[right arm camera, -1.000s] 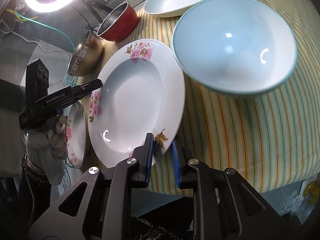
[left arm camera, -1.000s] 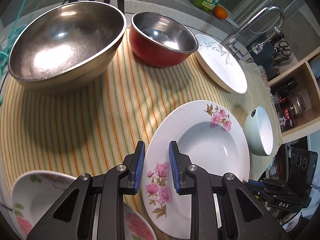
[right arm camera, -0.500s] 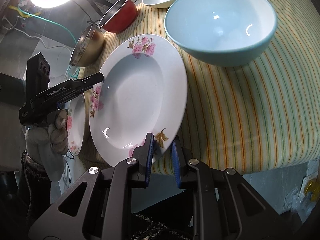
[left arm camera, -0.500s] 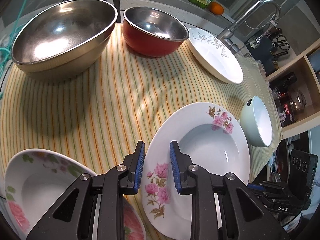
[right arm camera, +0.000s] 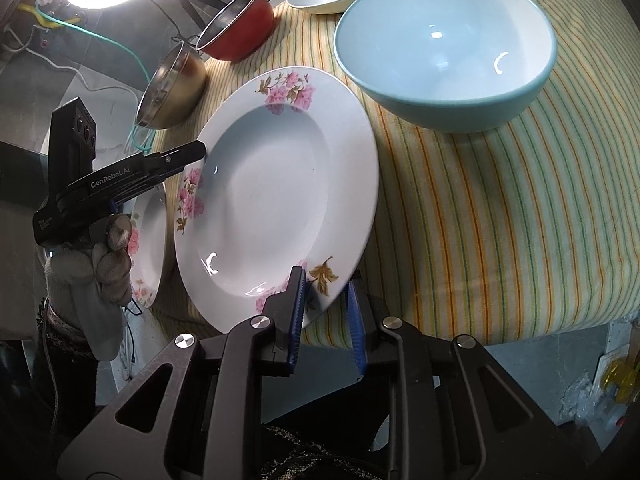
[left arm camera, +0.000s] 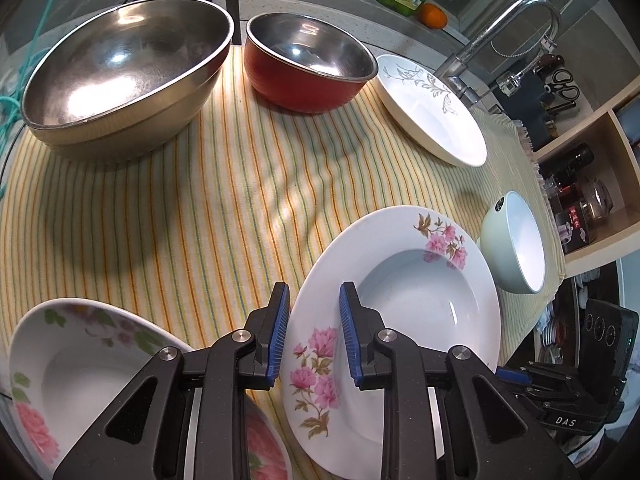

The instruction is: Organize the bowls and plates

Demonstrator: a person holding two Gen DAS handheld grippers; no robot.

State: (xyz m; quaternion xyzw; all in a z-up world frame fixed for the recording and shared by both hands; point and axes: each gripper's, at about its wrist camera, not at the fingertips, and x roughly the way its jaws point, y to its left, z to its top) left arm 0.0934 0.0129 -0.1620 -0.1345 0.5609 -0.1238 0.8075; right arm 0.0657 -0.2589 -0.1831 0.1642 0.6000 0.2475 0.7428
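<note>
Striped bench [left arm camera: 224, 208]: steel bowl [left arm camera: 120, 76] far left. Floral plate [right arm camera: 276, 196] at the near edge, tilted, near rim raised for transfer; long axis runs near to far. Right gripper [right arm camera: 326, 312] opening, rim between its jaws. Left gripper [left arm camera: 312, 336] narrowly parted, straddling the left rim, seemingly not clamped.

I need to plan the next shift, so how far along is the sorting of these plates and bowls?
Barely started. Nothing is stacked: the steel bowl, red bowl, leaf-print plate and pale blue bowl sit apart on the striped cloth. In hand: the pink-flower plate, its rim between both grippers, the right gripper opening. Left: grouping everything, including the second floral plate.
</note>
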